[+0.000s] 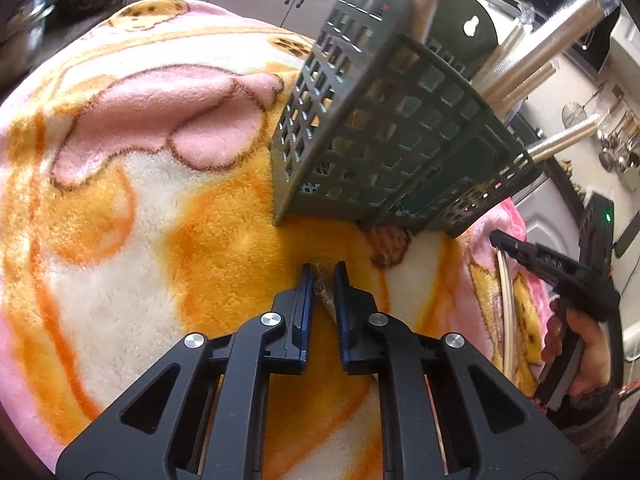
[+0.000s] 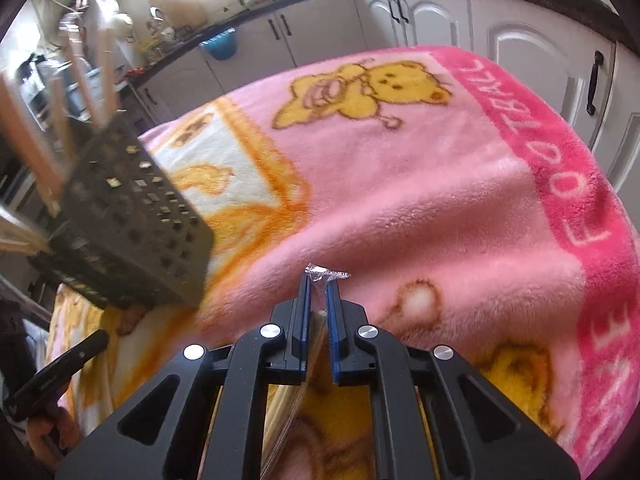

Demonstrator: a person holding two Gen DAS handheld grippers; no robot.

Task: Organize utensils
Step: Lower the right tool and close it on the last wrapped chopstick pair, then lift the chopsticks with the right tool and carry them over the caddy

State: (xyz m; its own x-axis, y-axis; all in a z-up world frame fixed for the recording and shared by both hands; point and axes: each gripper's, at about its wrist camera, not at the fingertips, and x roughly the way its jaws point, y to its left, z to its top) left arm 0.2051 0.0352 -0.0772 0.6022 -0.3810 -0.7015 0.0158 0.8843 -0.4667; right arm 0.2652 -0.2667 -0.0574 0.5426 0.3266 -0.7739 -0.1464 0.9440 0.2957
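Note:
A dark green perforated utensil caddy (image 1: 384,128) stands on a pink and orange blanket (image 1: 140,184), holding several wooden handles (image 1: 520,80). It also shows in the right wrist view (image 2: 132,220), at the left. My left gripper (image 1: 323,270) is shut on a wooden utensil (image 1: 325,292), just in front of the caddy. My right gripper (image 2: 319,280) is shut on plastic-wrapped chopsticks (image 2: 316,322), with the wrapper tip (image 2: 326,274) sticking out past the fingertips. The right gripper also shows in the left wrist view (image 1: 504,240), at the right, with the pale chopsticks (image 1: 507,304) hanging below.
White kitchen cabinets (image 2: 420,20) with dark handles run behind the blanket-covered table. A blue bowl (image 2: 219,46) hangs at the counter. Hanging metal ladles (image 1: 618,144) are on the wall at the far right. The left gripper's body (image 2: 60,372) shows at the lower left.

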